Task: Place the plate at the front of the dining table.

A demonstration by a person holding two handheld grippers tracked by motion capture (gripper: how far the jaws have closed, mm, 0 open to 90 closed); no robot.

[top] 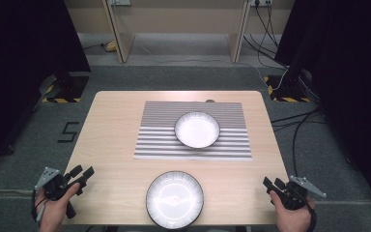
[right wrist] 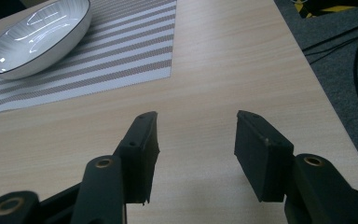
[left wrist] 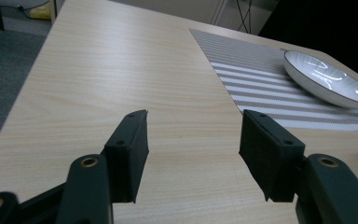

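Bare desk (top: 111, 140) runs along the left and right edges, open to either tool. A striped mat (top: 193, 145) with a bowl (top: 197, 129) occupies the centre toward the far edge; a second bowl (top: 175, 199) blocks the near edge's middle.

A light wooden table (top: 111, 145) stands on grey carpet (top: 24, 159). A striped placemat (top: 154, 140) lies at the table's middle, toward the far side, with a white bowl (top: 197, 129) on it. A second, dark-rimmed bowl (top: 175, 198) sits on bare wood at the near edge. Black cables (top: 297, 128) trail over the floor at right.
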